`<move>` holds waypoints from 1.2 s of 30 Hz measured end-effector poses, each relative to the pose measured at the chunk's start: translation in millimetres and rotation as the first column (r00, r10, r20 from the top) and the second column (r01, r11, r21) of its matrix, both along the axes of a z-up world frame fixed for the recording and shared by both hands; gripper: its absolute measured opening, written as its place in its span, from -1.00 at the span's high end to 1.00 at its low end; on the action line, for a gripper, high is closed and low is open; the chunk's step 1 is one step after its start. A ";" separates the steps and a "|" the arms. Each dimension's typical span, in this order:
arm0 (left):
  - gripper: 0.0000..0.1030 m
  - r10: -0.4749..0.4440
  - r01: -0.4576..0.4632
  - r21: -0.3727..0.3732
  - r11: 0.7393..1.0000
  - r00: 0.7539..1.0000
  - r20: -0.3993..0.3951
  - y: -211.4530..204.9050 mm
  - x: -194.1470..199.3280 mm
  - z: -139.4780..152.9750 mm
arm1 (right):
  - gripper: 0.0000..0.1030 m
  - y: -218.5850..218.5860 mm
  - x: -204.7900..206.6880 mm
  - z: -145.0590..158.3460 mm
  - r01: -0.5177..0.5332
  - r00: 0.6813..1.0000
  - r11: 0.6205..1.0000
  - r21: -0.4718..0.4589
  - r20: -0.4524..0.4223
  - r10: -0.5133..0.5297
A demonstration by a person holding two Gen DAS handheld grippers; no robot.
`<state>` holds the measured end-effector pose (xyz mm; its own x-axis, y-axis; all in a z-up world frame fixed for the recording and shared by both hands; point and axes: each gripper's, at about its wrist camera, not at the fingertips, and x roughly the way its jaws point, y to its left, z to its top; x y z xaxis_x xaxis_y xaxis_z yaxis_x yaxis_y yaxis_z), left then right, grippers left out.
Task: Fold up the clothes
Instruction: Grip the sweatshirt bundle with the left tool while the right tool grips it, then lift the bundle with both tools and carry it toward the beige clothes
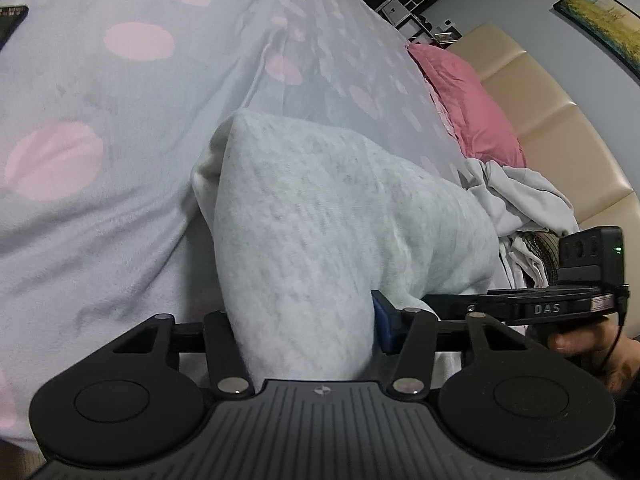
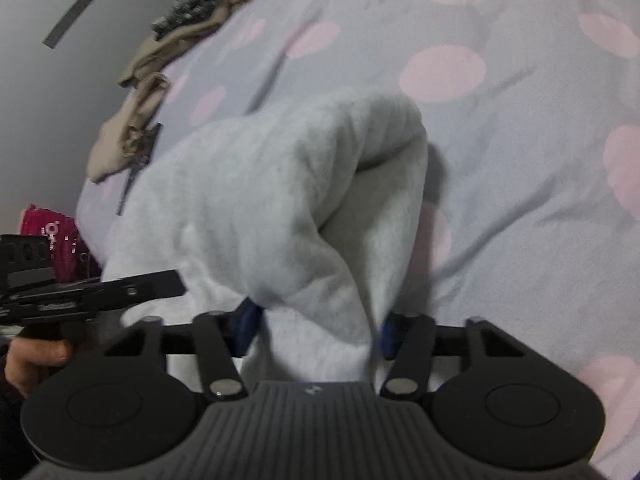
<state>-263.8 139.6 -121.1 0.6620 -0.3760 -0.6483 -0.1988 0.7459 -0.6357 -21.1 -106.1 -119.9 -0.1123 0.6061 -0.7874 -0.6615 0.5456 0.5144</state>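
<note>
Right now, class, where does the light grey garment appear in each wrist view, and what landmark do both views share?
Left wrist view: the light grey garment fills the centre, rising from the left gripper.
Right wrist view: centre too, bunched above the right gripper.
Shared landmark: the pink-spotted bedsheet beneath it.

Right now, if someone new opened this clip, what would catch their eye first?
A pale grey fleecy garment bulges up in the centre, pinched by both the left gripper and the right gripper. Under it spreads a lilac bedsheet with pink dots. A pink pillow lies by the beige padded headboard, with crumpled tan clothes at the far edge.
</note>
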 end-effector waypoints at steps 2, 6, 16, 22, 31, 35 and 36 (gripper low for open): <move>0.13 -0.002 0.002 0.007 1.000 1.000 0.010 -3.4 -3.3 7.4 | 0.01 -4.0 -6.1 9.7 -0.007 1.000 1.000 0.011 0.013 0.007; 0.14 -0.008 0.007 0.019 1.000 0.999 0.052 -8.9 -12.0 27.2 | 0.04 -19.6 -15.6 30.7 -0.014 0.999 0.998 0.063 0.032 0.012; 0.14 -0.013 0.003 0.087 0.996 0.994 0.109 -5.2 -11.9 73.6 | 0.03 -42.7 -23.6 74.5 0.052 0.995 0.976 0.211 0.071 -0.069; 0.14 -0.017 -0.001 0.127 0.992 0.990 0.143 -2.9 -11.8 101.5 | 0.04 -25.4 -28.1 92.7 0.014 0.994 0.972 0.233 0.102 -0.038; 0.14 -0.067 -0.005 0.273 0.962 0.965 0.253 20.8 -10.9 218.1 | 0.04 -5.3 -27.9 176.7 -0.002 0.984 0.909 0.418 0.161 -0.071; 0.14 -0.078 -0.005 0.294 0.956 0.960 0.268 29.5 -15.2 250.6 | 0.04 0.0 -36.6 215.0 -0.016 0.976 0.883 0.469 0.199 -0.088; 0.14 -0.076 -0.006 0.293 0.956 0.961 0.267 33.9 -17.1 254.2 | 0.04 4.2 -39.7 221.3 -0.018 0.974 0.882 0.470 0.206 -0.090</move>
<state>-280.9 173.5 133.0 0.8182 -0.2267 -0.5284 -0.0187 0.9080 -0.4185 -60.8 -101.9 101.4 0.0556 0.9087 -0.4137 -0.7698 0.3029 0.5619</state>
